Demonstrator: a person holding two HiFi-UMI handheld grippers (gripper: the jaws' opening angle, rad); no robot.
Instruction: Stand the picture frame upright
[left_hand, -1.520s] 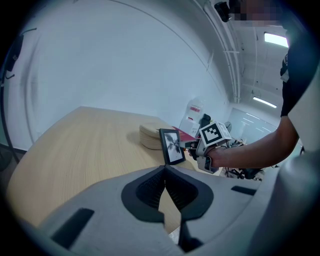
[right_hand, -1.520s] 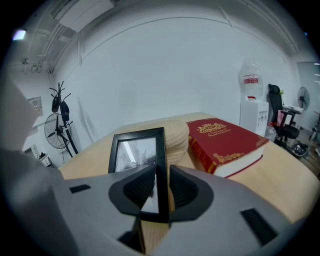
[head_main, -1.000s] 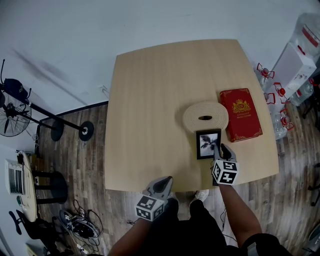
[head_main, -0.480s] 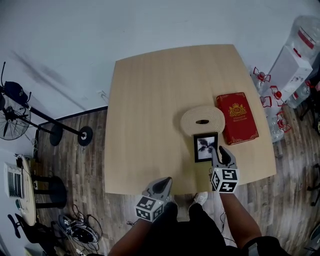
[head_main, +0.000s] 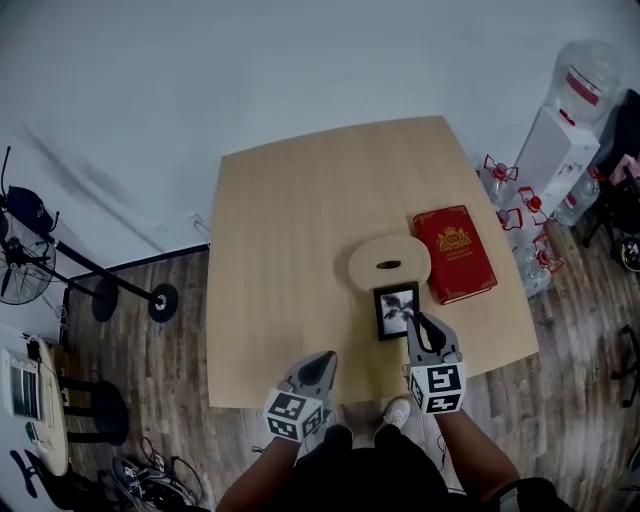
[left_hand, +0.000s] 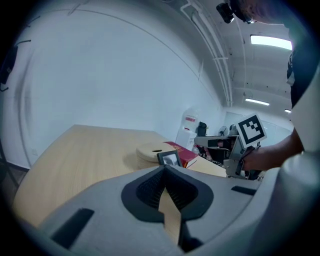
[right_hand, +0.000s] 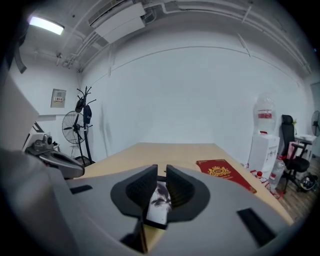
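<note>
Right gripper: jaws have just been closing and are now clamped on the lower edge of the picture frame. The frame is at 5 o'clock on the table, with the round mat at its 12 and the red book at its 2. The jaws hide the frame's lower corner, so contact with the table cannot be determined. Left gripper: jaws together, empty.

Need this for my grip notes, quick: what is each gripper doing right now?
Left gripper: closed, empty.
Right gripper: jaws have just been closing, now gripping the picture frame.
</note>
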